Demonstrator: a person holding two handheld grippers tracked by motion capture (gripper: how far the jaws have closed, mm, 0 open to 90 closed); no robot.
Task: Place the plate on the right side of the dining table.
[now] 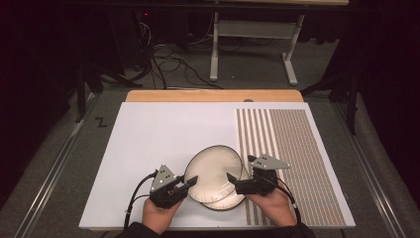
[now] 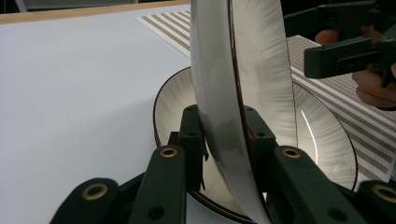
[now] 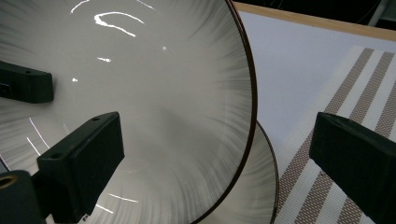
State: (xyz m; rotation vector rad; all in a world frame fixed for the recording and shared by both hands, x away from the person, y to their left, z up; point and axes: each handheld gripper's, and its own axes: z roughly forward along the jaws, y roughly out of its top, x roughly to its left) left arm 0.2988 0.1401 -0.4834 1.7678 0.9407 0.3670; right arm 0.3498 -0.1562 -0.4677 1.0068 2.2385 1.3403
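Two plates | left tongs (image 2: pixel 224 135) pinch tilted upper plate (image 2: pixel 243 70) rim; right tongs (image 3: pixel 215 158) spread beside it; lower plate (image 2: pixel 327 140) flat

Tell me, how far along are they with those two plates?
Partly there. The upper plate is already tipped up off the lower plate, which lies flat on the white board. In hand: the left gripper is clamped on the raised plate's rim, while the right gripper is open with its jaws either side of the opposite rim. Left: probably carrying the raised plate clear and setting it down.
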